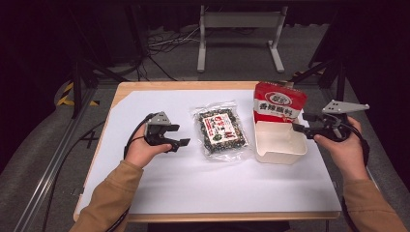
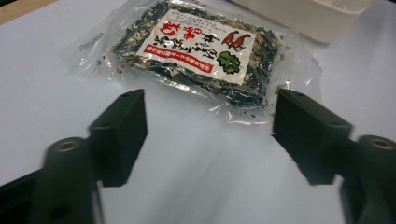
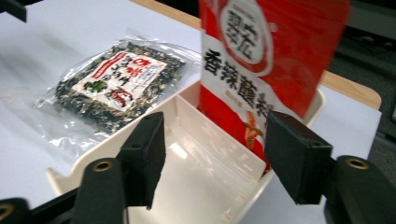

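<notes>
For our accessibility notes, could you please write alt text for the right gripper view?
The right gripper, jaws open, hovers over a white bin in which a red snack bag stands upright at the far end. A clear packet of dark dried mix lies flat on the white table beside the bin.

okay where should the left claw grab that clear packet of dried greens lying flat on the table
Probably the near clear sealed margin of the packet. It lies flat, so only its thin edges offer grip. The open left claw already faces that edge; come in low from the person's side.

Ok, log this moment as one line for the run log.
left claw: open, empty, beside clear seaweed packet | right claw: open, empty, over white bin rim | red pouch: upright in bin | packet: flat on table
</notes>
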A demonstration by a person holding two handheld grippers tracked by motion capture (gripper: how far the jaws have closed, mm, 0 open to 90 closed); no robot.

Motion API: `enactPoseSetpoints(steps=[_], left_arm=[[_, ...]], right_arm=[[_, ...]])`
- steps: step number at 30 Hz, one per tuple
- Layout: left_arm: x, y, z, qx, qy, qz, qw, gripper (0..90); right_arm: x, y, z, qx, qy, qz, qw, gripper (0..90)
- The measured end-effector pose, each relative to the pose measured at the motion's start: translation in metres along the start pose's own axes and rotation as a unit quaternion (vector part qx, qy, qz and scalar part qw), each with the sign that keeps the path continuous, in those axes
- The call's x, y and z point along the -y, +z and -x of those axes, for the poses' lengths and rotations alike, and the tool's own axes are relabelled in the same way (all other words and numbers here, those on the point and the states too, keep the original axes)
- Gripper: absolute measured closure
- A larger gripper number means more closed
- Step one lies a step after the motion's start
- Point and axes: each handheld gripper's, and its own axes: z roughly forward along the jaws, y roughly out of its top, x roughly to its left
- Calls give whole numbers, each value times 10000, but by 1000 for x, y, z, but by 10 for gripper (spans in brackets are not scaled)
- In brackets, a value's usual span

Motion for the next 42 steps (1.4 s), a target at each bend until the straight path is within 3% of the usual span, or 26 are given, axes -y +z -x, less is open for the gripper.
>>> enactPoseSetpoints(steps=[2,7,11,21,24,26,36,40,42], left_arm=[[-1,-1,1,-31,-116,-84,9999,295],[-1,0,-1,-95,-250,-90,9996,202],[0,0,-3,-207,-191,-35,9996,146],[-3,0,-6,-270,-216,11,9994,101],[-5,3,-9,-215,-384,184,9989,78],[-6,9,-15,-463,-400,214,9979,50],[-13,26,-28,-428,-612,101,9972,67],[-18,37,-34,-278,-731,152,9968,96],[-20,39,-36,-273,-691,152,9971,109]], right_arm=[[0,-1,-8,-7,-91,-14,10000,436],[0,1,-28,-355,-144,135,9992,499],[0,1,-41,-549,-182,197,9981,540],[3,6,-71,-972,-274,292,9945,504],[5,8,-75,-1022,-265,266,9941,496],[6,10,-81,-1109,-308,233,9931,492],[6,10,-97,-1291,-478,230,9902,479],[10,10,-104,-1322,-516,164,9897,468],[12,10,-106,-1339,-527,139,9895,468]])
